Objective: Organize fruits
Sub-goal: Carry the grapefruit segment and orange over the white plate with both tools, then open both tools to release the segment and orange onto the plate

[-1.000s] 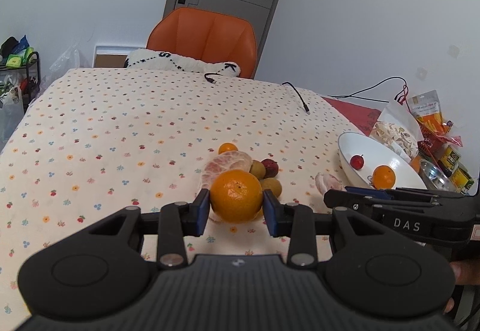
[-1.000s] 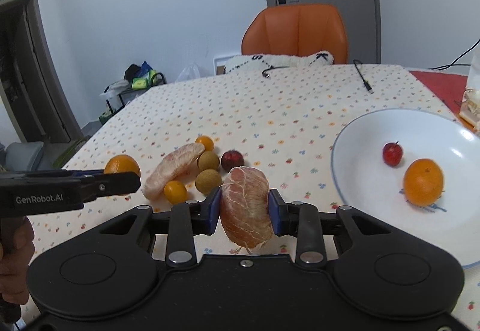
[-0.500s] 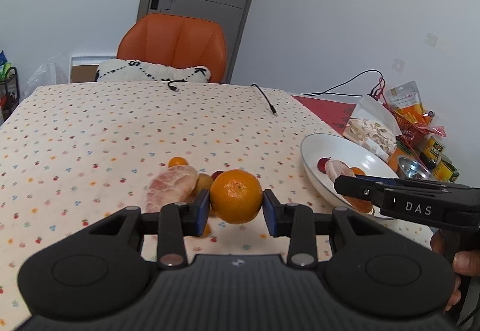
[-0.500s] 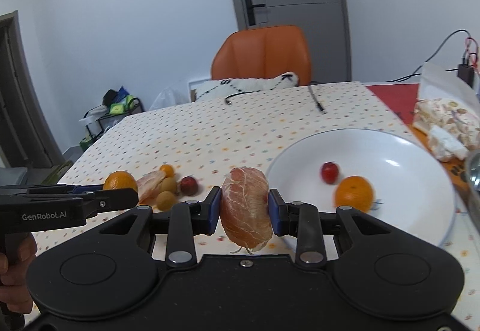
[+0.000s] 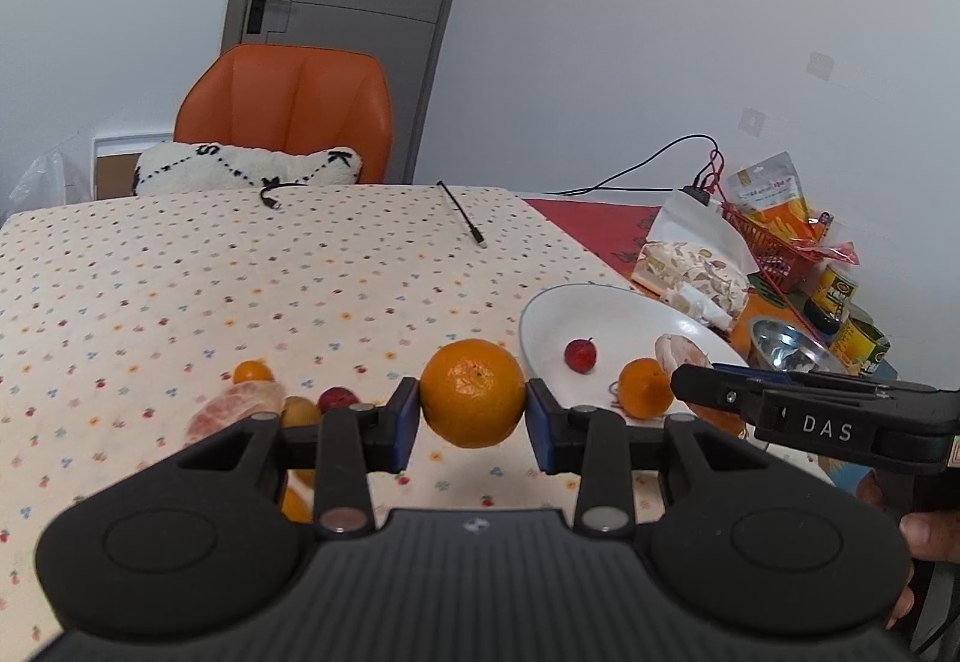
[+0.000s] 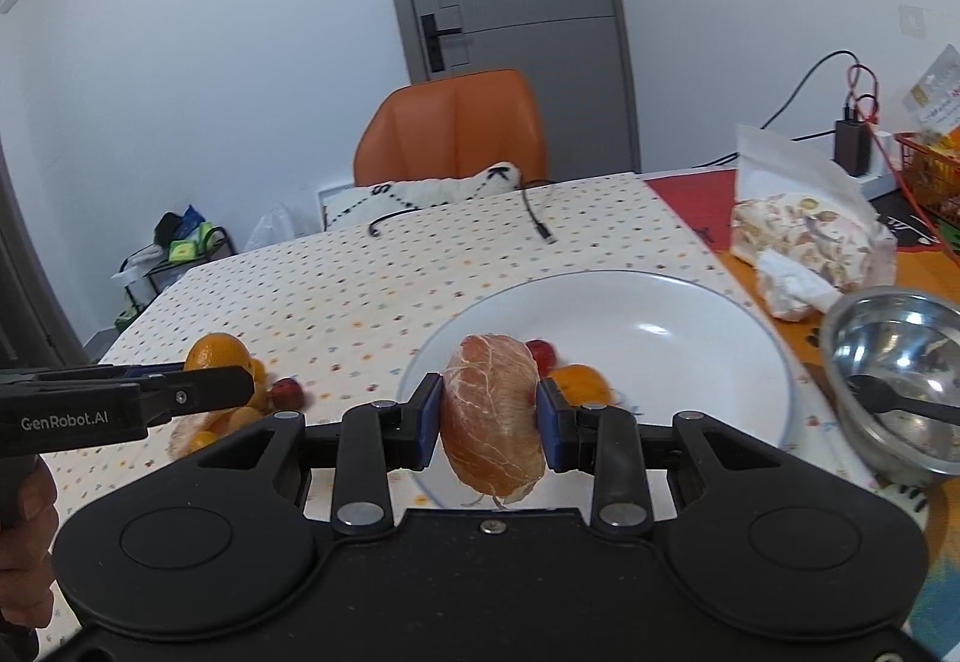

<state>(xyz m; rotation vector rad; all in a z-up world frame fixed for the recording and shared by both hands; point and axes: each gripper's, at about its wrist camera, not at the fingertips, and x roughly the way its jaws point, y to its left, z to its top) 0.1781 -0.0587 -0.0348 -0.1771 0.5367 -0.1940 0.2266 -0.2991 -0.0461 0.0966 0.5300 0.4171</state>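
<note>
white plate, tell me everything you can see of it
The white plate is wide, shallow, round and glossy, probably ceramic, with a thin dark line at its rim. It sits flat on the dotted tablecloth near the table's right side, beside a steel bowl. A small red fruit and a small orange lie in it. The right claw holds a peeled fruit piece over its near edge.

Orange (image 5: 471, 393) and peeled pomelo segment (image 6: 493, 418) held above tablecloth.
</note>
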